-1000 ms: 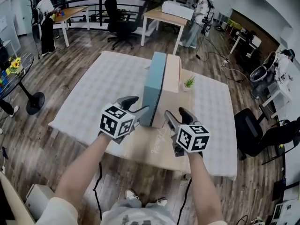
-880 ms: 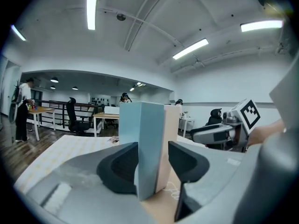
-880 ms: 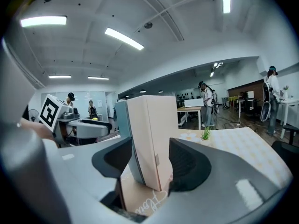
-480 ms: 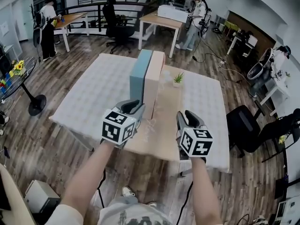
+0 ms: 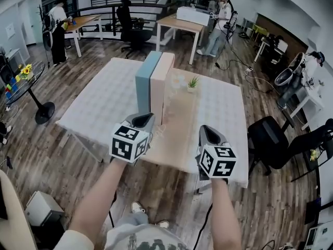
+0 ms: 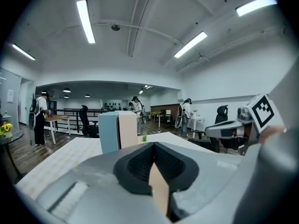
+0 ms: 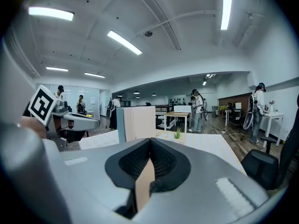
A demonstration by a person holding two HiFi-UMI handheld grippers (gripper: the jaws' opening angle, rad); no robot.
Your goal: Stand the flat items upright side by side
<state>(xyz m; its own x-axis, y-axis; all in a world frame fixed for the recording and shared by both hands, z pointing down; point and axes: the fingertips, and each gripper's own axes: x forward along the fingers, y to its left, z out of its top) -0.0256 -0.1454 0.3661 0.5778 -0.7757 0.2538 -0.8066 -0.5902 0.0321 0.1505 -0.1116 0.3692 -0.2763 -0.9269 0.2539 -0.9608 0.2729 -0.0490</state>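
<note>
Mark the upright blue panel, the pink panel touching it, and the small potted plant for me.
blue panel [image 5: 143, 95]: head view, on its near end face.
pink panel [image 5: 157, 100]: head view, on its near end face.
plant [image 5: 193, 81]: head view, on the green leaves.

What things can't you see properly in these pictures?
- Head view: blue item and pink item, any print too small to read.
- Head view: plant, its pot too small to make out.
- Gripper views: table's near part hidden behind the shut left gripper and right gripper bodies.
</note>
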